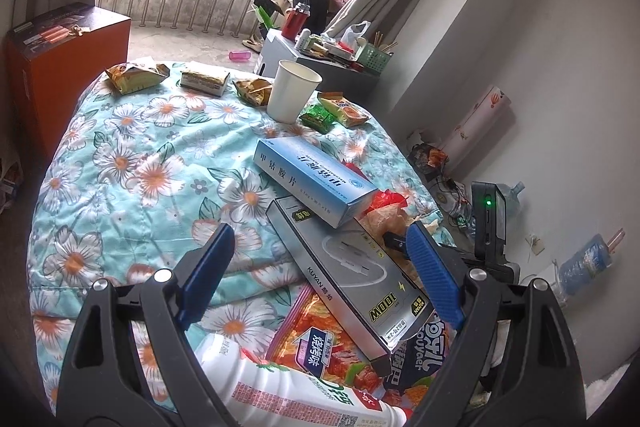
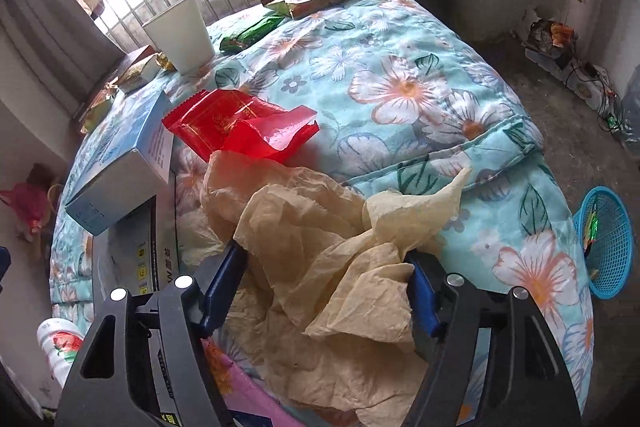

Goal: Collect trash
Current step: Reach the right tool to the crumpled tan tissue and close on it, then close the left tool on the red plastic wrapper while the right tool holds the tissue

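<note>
My right gripper (image 2: pixel 324 259) has its blue fingers around a crumpled beige tissue paper (image 2: pixel 320 239) lying on the floral quilt (image 2: pixel 400 87); the paper fills the gap between them. A red wrapper (image 2: pixel 240 125) lies just beyond it. My left gripper (image 1: pixel 320 259) is open over a grey KUYAN box (image 1: pixel 352 275), with a blue medicine box (image 1: pixel 312 179) on top of it. A snack bag (image 1: pixel 320 343) and a white bottle (image 1: pixel 288 387) lie under my left gripper. A paper cup (image 1: pixel 292 89) stands further back.
Several snack wrappers (image 1: pixel 136 77) lie along the quilt's far edge. A blue mesh basket (image 2: pixel 608 247) stands on the floor at the right of the bed. An orange box (image 1: pixel 60 67) stands at the left. A cluttered side table (image 1: pixel 340 55) stands behind.
</note>
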A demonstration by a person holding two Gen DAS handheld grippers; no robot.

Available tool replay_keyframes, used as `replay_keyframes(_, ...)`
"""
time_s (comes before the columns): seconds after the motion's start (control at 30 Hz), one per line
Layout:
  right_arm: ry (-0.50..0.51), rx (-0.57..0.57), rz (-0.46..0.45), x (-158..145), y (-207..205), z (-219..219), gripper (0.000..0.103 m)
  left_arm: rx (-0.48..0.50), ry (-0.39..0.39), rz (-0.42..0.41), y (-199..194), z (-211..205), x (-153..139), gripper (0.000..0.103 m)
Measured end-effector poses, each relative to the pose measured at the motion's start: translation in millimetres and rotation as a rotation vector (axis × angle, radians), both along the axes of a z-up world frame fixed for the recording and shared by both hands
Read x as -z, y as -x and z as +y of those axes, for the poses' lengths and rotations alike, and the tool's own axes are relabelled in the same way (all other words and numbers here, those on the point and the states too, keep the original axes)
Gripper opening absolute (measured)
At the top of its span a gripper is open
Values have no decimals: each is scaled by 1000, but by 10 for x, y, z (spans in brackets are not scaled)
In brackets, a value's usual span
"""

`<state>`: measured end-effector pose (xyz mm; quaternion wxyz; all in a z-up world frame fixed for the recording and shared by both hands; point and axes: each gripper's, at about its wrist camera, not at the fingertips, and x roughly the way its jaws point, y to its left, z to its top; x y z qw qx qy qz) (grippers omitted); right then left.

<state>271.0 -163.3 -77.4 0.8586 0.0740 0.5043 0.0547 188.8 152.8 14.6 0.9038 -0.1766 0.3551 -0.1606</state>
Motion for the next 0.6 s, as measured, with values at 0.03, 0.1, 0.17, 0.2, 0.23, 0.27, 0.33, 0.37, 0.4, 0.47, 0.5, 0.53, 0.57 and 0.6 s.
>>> replay_keyframes(0.03,25,-9,-6,4,2,22,60,2,-2,2,-18,-11,0,83)
replay_keyframes(0.1,49,-23,-14,-2,16,25,52,9,-9,1,-53,-40,-17,83)
replay_keyframes(0.17,28,-23,-11,-17,28,-40,38,20,-26,-6,-91,-85,-60,83)
replay_keyframes(0.2,11,-21,-7,-24,39,-85,34,25,-36,-10,-116,-112,-87,83)
replay_keyframes(0.23,-10,-17,-3,-30,51,-140,25,32,-46,-14,-144,-140,-113,83)
replay_keyframes(0.27,-37,-14,4,-32,68,-198,18,40,-57,-14,-182,-175,-141,83)
replay_keyframes(0.33,-109,-4,15,-28,114,-319,12,57,-78,-16,-273,-255,-194,83)
replay_keyframes(0.37,-146,5,20,-29,145,-379,11,68,-88,-18,-326,-297,-215,83)
replay_keyframes(0.4,-177,11,22,-30,179,-425,11,81,-101,-18,-380,-349,-237,83)
replay_keyframes(0.47,-223,23,17,-50,258,-522,10,112,-134,-19,-492,-481,-270,83)
replay_keyframes(0.5,-240,28,14,-65,304,-571,10,129,-157,-21,-549,-559,-280,83)
replay_keyframes(0.53,-254,35,10,-82,351,-626,10,150,-179,-22,-607,-646,-285,83)
replay_keyframes(0.57,-259,42,4,-97,396,-667,10,178,-198,-21,-667,-743,-284,83)
replay_keyframes(0.6,-262,49,-1,-110,434,-710,10,209,-214,-21,-723,-840,-277,83)
